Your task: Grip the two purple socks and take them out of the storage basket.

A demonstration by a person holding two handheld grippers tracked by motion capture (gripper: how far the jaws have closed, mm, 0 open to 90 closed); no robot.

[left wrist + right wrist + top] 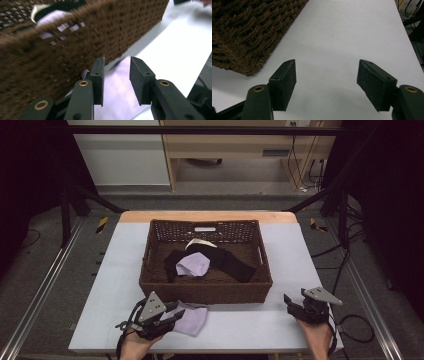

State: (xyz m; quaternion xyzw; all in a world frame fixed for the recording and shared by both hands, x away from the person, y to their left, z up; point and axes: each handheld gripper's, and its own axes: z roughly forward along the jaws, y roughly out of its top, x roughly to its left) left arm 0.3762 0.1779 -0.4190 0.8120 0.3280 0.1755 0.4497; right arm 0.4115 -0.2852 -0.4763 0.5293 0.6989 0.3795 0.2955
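Left gripper sits low, jaws parted over lilac cloth.

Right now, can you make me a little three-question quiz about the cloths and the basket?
1. True or false: the lilac cloth on the table lies inside the brown woven basket.
2. Which gripper is over that cloth: A) left gripper B) right gripper?
3. What colour is the long cloth in the basket?

Key:
1. False: it lies on the white table, in front of the basket.
2. A; its jaws stand apart.
3. Black.
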